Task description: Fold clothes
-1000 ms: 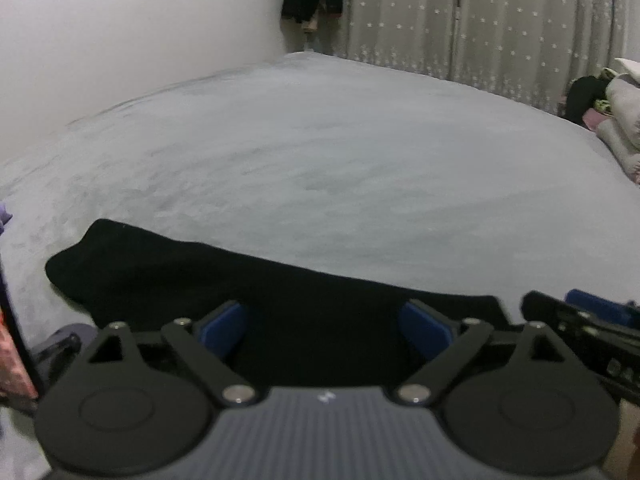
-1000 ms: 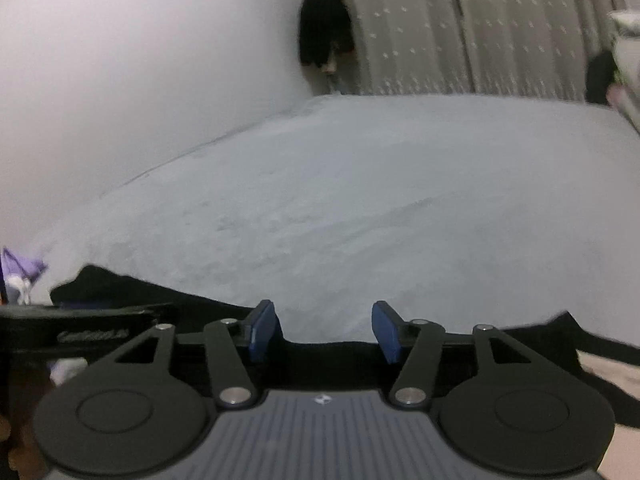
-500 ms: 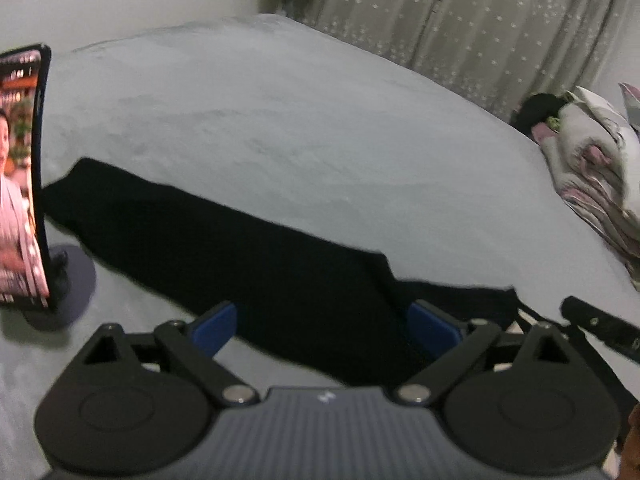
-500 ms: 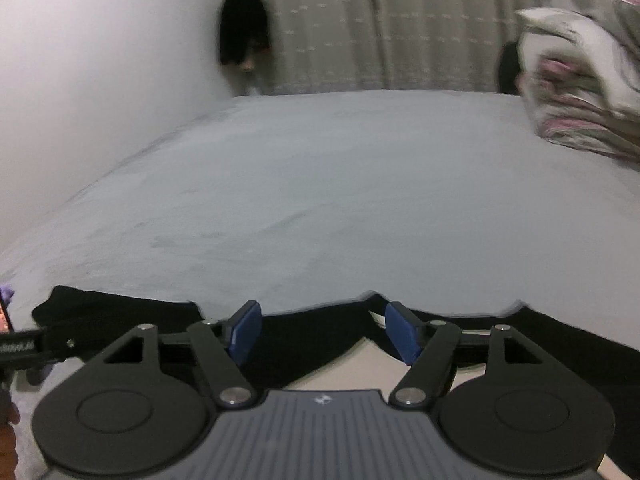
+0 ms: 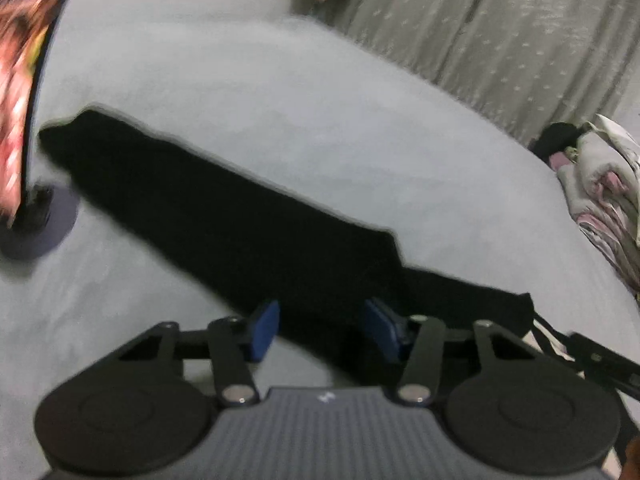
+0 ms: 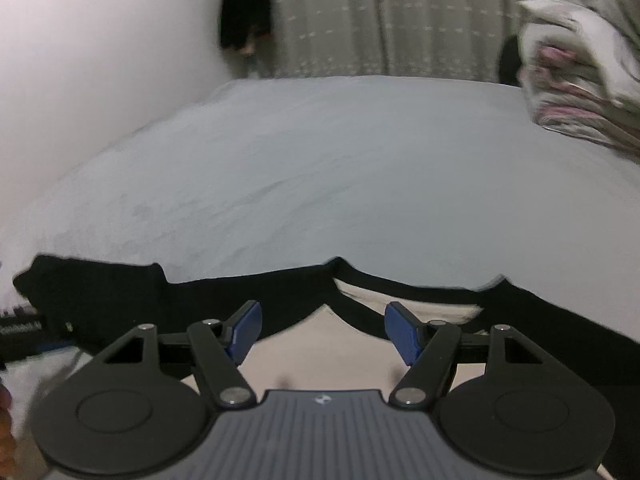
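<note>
The garment (image 5: 224,216) lies spread on the bed (image 5: 320,120), along its near edge. To the garment's left a phone on a stand (image 5: 24,92) rests on the bed just beside the sleeve end, and well behind it to the right lies a pile of bedding (image 6: 580,76). Far behind the garment, past the bed, hangs a curtain (image 6: 400,16).

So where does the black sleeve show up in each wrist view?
Left wrist: the black sleeve runs diagonally from upper left down to the left gripper.
Right wrist: it lies at the lower left edge.
Shared landmark: the folded bedding pile, at the right in both views.
</note>
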{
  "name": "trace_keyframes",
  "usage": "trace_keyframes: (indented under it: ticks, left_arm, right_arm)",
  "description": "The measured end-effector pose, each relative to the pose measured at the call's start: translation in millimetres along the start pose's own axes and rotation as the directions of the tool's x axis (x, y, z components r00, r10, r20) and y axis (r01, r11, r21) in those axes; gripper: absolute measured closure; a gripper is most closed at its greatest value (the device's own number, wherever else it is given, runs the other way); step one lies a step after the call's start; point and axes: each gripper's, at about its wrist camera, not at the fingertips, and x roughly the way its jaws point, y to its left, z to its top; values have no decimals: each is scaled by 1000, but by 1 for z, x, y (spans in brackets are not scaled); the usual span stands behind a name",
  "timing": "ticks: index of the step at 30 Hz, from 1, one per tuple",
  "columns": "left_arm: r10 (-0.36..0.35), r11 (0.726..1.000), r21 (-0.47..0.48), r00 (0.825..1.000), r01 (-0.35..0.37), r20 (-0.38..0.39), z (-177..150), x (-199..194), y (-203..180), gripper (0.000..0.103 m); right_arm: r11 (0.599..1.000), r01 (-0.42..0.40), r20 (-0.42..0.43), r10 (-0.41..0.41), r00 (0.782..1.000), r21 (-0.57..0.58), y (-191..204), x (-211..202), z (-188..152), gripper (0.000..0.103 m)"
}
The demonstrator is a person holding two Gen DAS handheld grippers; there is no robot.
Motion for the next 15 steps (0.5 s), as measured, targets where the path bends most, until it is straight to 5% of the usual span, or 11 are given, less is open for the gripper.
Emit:
trace_keyframes:
  ticks: [4, 10, 13, 15]
  left_arm:
    - [-19, 995, 97, 999, 15, 36, 2, 17, -9, 74]
    - [25, 976, 214, 999, -30, 30, -4, 37, -13, 82]
    - [71, 957, 280, 997, -79, 38, -7, 37, -14, 82]
    - [92, 945, 310, 995, -100, 41, -11, 36, -16, 82]
  right_arm:
    - [994, -49, -3, 49, 999, -94, 19, 41, 3, 35]
    - [965, -120, -31, 116, 993, -234, 46, 92, 6, 46]
    - [950, -153, -40, 148, 988, -271, 53, 104, 1, 62]
    - [945, -169, -37, 165, 986, -279, 54, 105, 0, 96]
